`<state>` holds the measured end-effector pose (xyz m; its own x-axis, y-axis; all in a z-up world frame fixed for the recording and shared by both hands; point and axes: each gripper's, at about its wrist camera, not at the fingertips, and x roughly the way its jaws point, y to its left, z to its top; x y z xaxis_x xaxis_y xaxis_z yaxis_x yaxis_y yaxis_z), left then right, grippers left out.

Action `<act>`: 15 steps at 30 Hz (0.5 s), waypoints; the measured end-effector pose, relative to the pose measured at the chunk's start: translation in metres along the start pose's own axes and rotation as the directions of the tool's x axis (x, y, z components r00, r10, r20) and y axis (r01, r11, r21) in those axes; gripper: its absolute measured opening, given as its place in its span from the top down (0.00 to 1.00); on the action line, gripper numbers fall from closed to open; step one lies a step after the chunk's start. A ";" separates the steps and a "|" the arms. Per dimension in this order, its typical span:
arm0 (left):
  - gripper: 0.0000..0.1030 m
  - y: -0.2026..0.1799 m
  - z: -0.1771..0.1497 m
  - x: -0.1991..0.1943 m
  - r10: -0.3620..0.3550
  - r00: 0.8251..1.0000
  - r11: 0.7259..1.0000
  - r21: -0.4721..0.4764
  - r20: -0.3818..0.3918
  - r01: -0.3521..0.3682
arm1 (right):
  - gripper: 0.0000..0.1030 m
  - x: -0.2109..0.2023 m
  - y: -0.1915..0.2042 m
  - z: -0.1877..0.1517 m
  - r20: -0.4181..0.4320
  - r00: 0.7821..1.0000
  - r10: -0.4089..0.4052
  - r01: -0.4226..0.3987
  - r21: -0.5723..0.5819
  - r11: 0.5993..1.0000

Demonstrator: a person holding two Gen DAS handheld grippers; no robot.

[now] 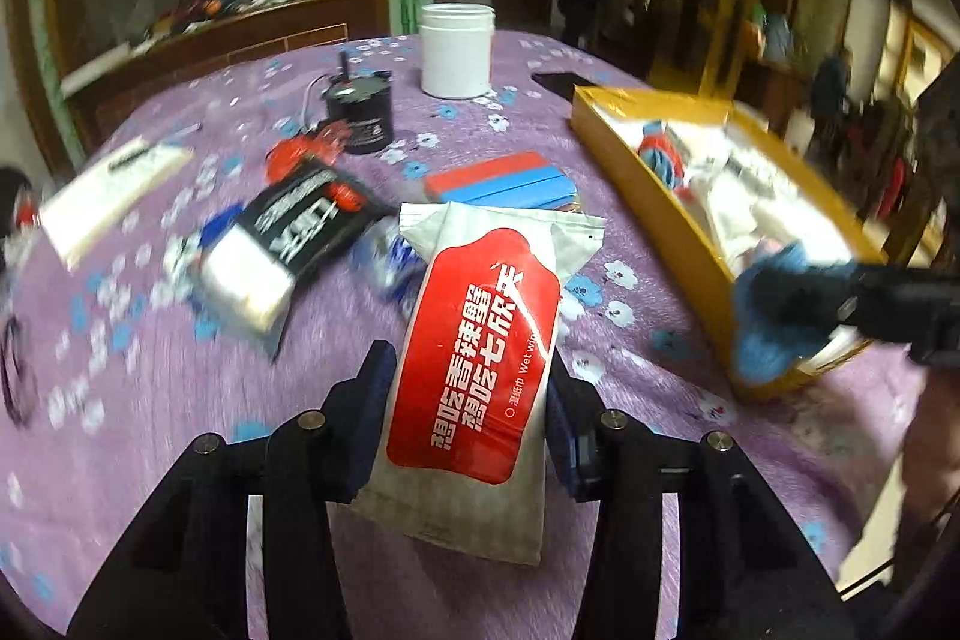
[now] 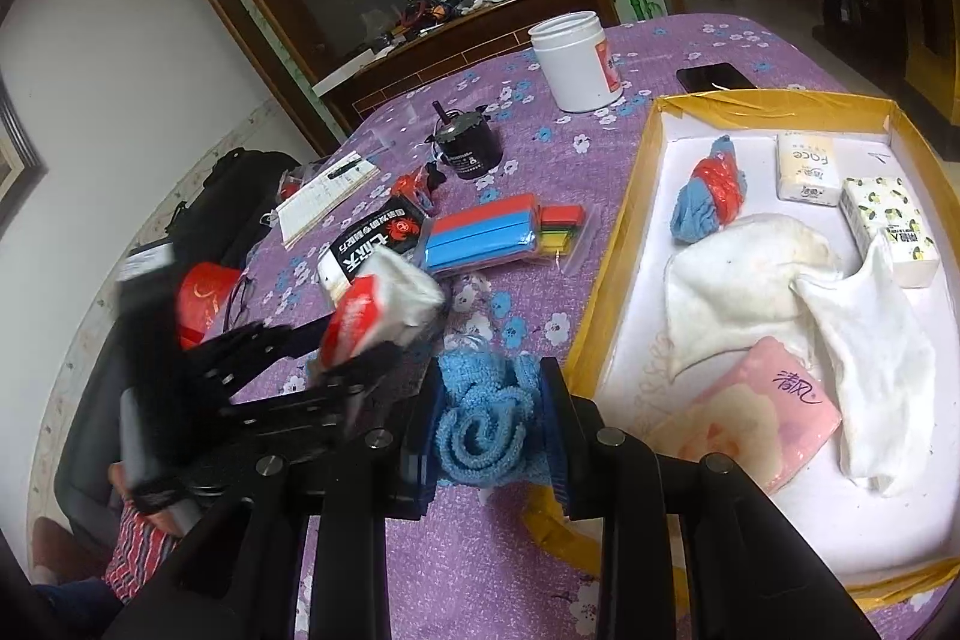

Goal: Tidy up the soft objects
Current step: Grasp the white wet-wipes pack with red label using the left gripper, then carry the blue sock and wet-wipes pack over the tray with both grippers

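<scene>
The left gripper (image 1: 465,418) clamped a wet-wipe pack (image 1: 480,358) by its long sides, lifted over the purple floral tablecloth (image 1: 630,370), its long axis running straight ahead along the fingers. The right gripper (image 2: 489,424) pinched a bunched blue cloth (image 2: 486,418) just beside the near corner of the yellow-rimmed box (image 2: 606,268), which held white cloths (image 2: 780,292) and tissue packs (image 2: 807,166).

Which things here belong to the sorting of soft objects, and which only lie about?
Job:
left gripper holding wet wipes pack
right gripper holding blue cloth
yellow box with white cloths and tissue packs

Lying about:
white jar
black can
phone
notepad
</scene>
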<state>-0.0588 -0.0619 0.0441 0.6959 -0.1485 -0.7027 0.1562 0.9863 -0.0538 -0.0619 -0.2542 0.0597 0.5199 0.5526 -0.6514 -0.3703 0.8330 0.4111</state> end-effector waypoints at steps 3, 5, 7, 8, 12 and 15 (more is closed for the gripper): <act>0.57 0.010 -0.003 -0.006 0.017 0.999 0.999 -0.048 0.038 -0.015 | 0.71 0.014 0.014 -0.006 -0.048 0.999 0.008 -0.009 -0.031 0.999; 0.57 0.018 -0.001 -0.005 0.007 0.999 0.997 -0.083 0.045 -0.003 | 0.71 0.025 0.029 -0.011 -0.087 0.996 0.017 -0.023 -0.067 0.997; 0.57 0.022 0.000 -0.001 -0.004 0.999 0.995 -0.101 0.034 0.007 | 0.71 0.037 0.040 -0.015 -0.121 0.992 0.020 -0.032 -0.093 0.995; 0.57 0.023 0.000 -0.002 -0.009 0.999 0.994 -0.108 0.039 0.013 | 0.71 0.042 0.043 -0.017 -0.130 0.991 0.014 -0.028 -0.106 0.994; 0.57 0.024 -0.001 -0.003 -0.009 0.999 0.994 -0.105 0.048 0.014 | 0.67 0.061 0.052 -0.024 -0.127 0.990 -0.067 0.042 -0.188 0.981; 0.56 0.022 -0.001 -0.004 -0.007 0.999 0.996 -0.093 0.052 0.012 | 0.61 0.059 0.060 -0.031 -0.104 0.990 -0.091 0.065 -0.236 0.970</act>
<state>-0.0590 -0.0397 0.0451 0.7303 -0.1593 -0.6643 0.0986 0.9868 -0.1283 -0.0771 -0.1721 0.0263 0.4689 0.4685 -0.7488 -0.5070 0.8369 0.2061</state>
